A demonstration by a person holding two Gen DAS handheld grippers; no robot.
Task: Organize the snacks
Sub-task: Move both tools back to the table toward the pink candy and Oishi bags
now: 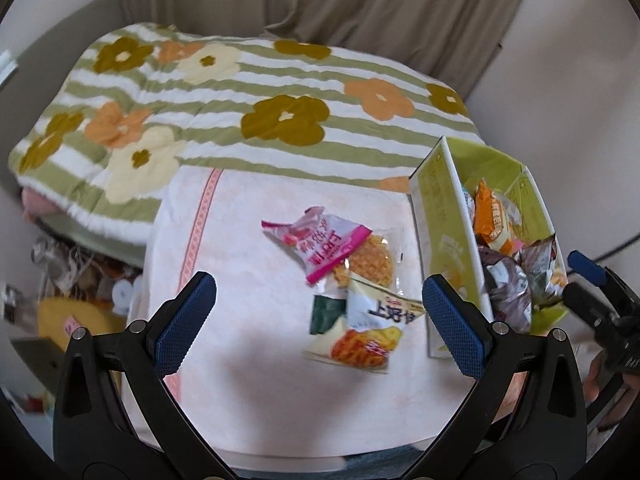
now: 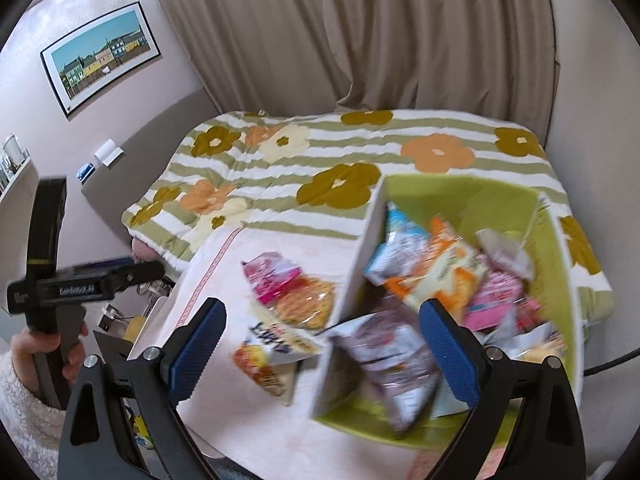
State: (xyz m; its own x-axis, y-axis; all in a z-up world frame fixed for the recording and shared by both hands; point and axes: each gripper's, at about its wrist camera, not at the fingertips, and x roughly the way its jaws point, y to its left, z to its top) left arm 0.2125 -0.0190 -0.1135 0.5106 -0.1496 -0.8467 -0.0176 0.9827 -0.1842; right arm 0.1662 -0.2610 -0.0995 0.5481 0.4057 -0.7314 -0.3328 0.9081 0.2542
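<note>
Left gripper (image 1: 319, 323): fingers spread wide, holding nothing, above the snack packets (image 1: 352, 280).
Right gripper (image 2: 322, 354): fingers spread wide, empty, over the green box (image 2: 560, 264).

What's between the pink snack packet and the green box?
Nothing but bare pink towel between pink snack packet and green box, clearest in the left wrist view.

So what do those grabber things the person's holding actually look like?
Each is a black plastic frame with two fingers ending in blue textured pads. The left gripper has a pistol-style handle, white lettering on its body, and a fluffy white sleeve behind it. Silver bolts mark the right gripper's finger joints.
</note>
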